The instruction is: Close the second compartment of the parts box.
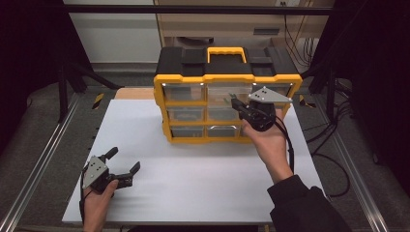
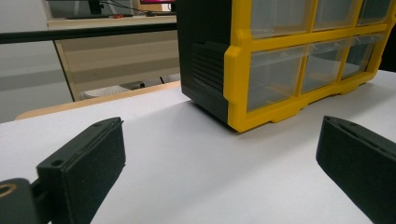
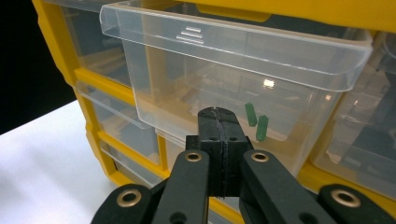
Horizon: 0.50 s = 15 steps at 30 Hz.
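Observation:
A yellow and black drawer cabinet (image 1: 227, 72) stands at the back of the white table (image 1: 193, 179), with three rows of clear drawers. Its frame (image 3: 88, 77) and a clear upper drawer (image 3: 224, 51), slid partly out, show close up in the right gripper view. Two small green pieces (image 3: 257, 122) lie inside that drawer. My right gripper (image 1: 235, 104) is shut with nothing between its jaws, and its tip (image 3: 218, 114) is right at the drawer's front wall. My left gripper (image 1: 125, 159) rests wide open near the front left, well away from the cabinet (image 2: 238, 60).
Cables (image 1: 333, 164) trail off the table's right side. Metal rails (image 1: 43, 159) run along both sides, and a black frame bar (image 1: 193, 9) crosses overhead at the back. Bare white surface lies between the two grippers.

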Tool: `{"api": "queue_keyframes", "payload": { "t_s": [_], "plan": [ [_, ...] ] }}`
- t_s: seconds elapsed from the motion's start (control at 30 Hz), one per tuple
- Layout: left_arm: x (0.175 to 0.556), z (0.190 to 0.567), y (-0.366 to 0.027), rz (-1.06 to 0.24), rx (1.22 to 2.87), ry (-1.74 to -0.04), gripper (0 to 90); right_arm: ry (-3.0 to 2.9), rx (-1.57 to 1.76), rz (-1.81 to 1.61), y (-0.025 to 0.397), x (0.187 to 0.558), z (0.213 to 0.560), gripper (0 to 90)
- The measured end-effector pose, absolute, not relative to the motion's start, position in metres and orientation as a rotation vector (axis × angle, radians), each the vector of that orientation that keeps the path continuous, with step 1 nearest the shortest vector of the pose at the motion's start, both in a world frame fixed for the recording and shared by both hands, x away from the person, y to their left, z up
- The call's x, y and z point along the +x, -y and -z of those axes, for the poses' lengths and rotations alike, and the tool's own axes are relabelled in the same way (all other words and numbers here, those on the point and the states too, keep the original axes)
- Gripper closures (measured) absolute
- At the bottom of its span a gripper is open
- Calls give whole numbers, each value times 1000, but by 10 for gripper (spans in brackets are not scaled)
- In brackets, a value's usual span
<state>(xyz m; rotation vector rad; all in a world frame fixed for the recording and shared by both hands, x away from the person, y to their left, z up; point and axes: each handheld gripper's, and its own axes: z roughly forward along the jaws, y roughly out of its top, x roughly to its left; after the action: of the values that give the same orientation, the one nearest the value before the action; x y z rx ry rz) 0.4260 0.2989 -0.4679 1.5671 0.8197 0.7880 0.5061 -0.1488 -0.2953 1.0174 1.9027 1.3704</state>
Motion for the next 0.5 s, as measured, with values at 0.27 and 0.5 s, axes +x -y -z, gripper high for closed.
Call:
{"api": "queue_keyframes", "payload": {
  "t_s": [0.27, 0.5],
  "plan": [
    [426, 468, -299, -787, 1566, -821, 11, -1875, 1042, -1380, 148, 513, 294, 900],
    [426, 468, -299, -788, 1566, -820, 11, -1861, 1055, -1389, 147, 517, 294, 900]
  ]
}}
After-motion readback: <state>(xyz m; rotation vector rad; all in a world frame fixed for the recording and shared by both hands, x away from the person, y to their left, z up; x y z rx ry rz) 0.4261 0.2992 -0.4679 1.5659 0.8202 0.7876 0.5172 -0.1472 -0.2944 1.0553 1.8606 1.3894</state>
